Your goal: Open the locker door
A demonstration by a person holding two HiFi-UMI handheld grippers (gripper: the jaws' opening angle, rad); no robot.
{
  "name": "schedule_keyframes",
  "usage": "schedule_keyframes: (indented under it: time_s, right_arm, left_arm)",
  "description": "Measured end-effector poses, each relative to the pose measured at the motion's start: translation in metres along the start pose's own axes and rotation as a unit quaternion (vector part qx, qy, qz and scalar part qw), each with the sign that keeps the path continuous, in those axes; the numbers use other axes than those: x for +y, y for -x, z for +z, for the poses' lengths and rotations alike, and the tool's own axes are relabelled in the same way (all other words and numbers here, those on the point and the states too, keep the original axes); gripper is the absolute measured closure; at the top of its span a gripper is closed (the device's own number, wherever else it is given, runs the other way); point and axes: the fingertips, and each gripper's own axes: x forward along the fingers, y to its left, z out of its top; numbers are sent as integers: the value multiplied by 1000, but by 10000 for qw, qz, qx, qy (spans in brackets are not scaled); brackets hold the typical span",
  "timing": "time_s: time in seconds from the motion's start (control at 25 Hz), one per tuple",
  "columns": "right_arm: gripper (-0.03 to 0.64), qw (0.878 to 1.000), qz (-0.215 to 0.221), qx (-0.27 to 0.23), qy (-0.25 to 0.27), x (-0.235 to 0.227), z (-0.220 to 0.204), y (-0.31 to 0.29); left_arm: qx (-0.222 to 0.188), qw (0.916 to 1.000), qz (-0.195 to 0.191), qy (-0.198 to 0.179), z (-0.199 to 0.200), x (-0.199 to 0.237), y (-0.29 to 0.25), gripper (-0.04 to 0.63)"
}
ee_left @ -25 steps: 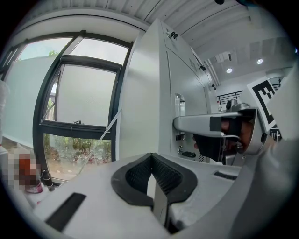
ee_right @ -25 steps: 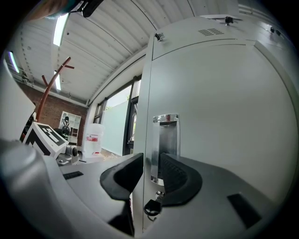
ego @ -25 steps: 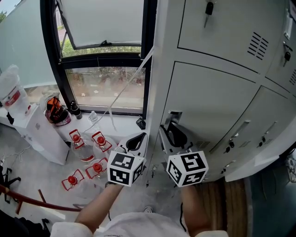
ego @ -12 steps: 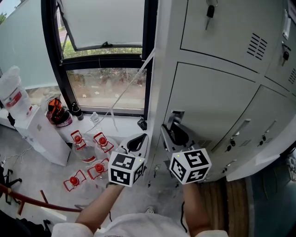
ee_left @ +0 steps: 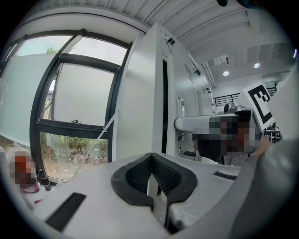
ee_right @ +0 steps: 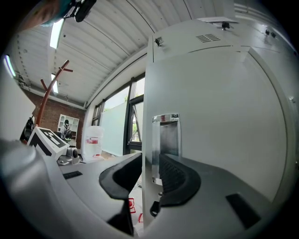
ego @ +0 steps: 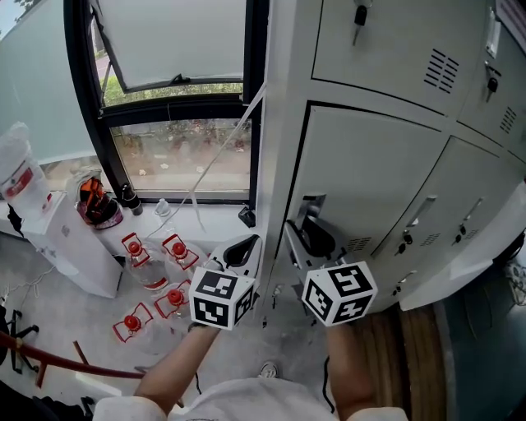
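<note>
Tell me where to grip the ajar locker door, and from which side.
Grip the locker door by its free left edge beside the recessed metal handle, coming from the front. It stands slightly ajar, so one jaw can likely slip behind the edge, the other into the recess.

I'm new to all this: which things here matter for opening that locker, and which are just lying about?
Part of the job: locker door, its recessed handle.
Just lying about: red-capped bottles, water dispenser, window, key in the upper locker.
</note>
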Motion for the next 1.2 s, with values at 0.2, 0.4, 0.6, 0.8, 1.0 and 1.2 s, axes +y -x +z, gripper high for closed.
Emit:
schedule_keyframes:
  time_s: [0.2, 0.4, 0.6, 0.8, 1.0, 1.2]
  right_arm:
    - [502, 10000, -73, 22, 18, 6, 0, 15]
    - [502, 9998, -197, 12, 80, 11, -1, 34]
    - [485, 9995, -310, -26, 96, 16, 0, 53]
    - [482, 9988, -475, -24, 65, 18, 0, 72]
    - [482, 9983, -579, -48, 58, 17, 0, 94]
    - [480, 9971, -756, -50, 71, 15, 0, 118]
  left_arm:
    - [-33, 9998, -195, -16, 1, -14, 5, 589]
    - [-54, 9990, -435, -45, 2, -32, 10, 589]
    - [-44, 9978, -655, -65, -1, -48, 17, 589]
    - [-32, 9960, -890, -109, -3, -63, 24, 589]
    - [-48, 9932, -1151, -141, -3, -82, 28, 589]
    - [0, 9893, -1447, -173, -9, -104, 35, 589]
